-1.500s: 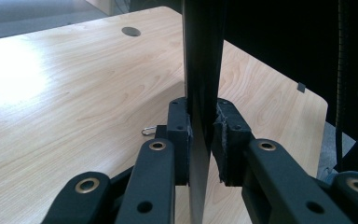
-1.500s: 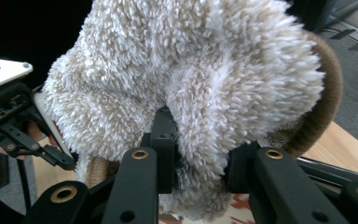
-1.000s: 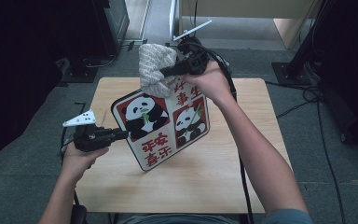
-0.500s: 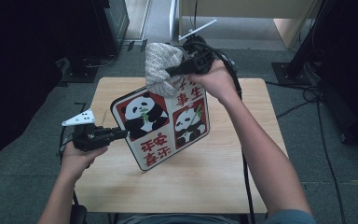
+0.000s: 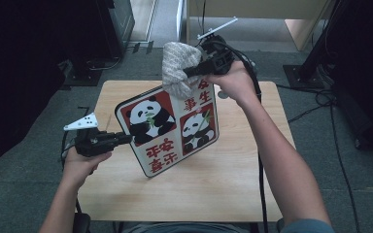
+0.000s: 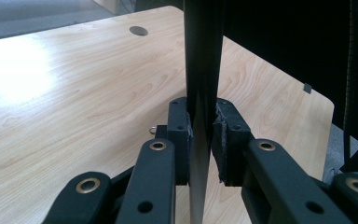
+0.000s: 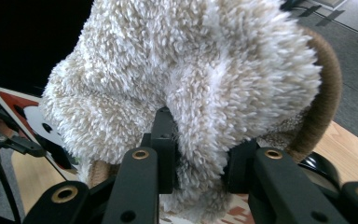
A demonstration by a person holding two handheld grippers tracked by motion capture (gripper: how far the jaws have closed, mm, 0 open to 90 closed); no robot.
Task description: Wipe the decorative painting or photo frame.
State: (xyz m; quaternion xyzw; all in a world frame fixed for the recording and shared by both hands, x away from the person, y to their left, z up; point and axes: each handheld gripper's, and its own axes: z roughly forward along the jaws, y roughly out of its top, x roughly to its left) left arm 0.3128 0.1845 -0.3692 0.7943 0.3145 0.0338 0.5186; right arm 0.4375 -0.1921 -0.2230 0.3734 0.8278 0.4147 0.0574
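Above the wooden surface [image 5: 233, 179], the left gripper [image 5: 121, 139] is clamping the tilted panda board [image 5: 170, 131] by its left edge, while the right gripper [image 5: 194, 72] is pinching a fluffy cloth [image 5: 177, 68] against the board's top edge.
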